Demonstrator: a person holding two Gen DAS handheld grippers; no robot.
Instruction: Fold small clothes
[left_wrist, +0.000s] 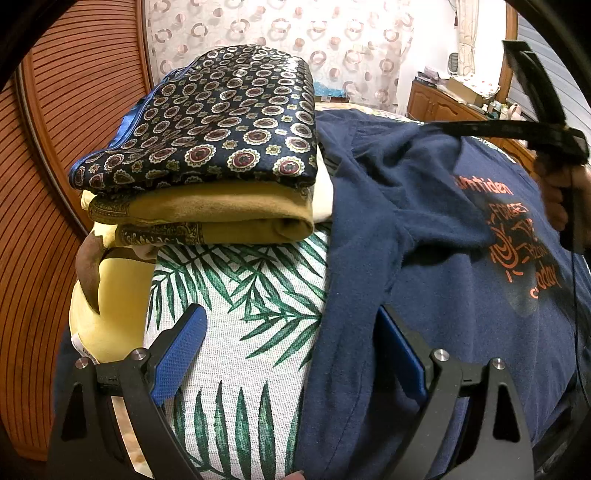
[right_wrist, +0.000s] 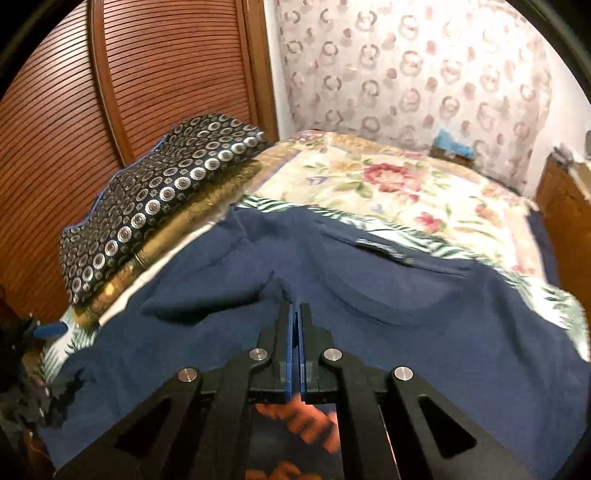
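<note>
A navy T-shirt (left_wrist: 424, 240) (right_wrist: 369, 314) with orange print lies spread on the bed, one sleeve folded in over its body. My left gripper (left_wrist: 291, 347) is open near the shirt's left edge, with one finger (left_wrist: 399, 350) against the navy cloth and the other finger (left_wrist: 181, 347) over the leaf-print cover. My right gripper (right_wrist: 295, 306) (left_wrist: 439, 125) is shut, its blue pads pressed together just above the shirt near the folded sleeve. No cloth shows between those pads. A hand (left_wrist: 561, 199) holds its handle.
A stack of folded clothes (left_wrist: 221, 129) (right_wrist: 159, 199), patterned navy on top and mustard below, sits left of the shirt. A leaf-print cover (left_wrist: 240, 314) lies under the shirt, over a floral bedspread (right_wrist: 388, 184). A slatted wooden door (left_wrist: 55, 147) stands left, a yellow pillow (left_wrist: 107, 306) beside it.
</note>
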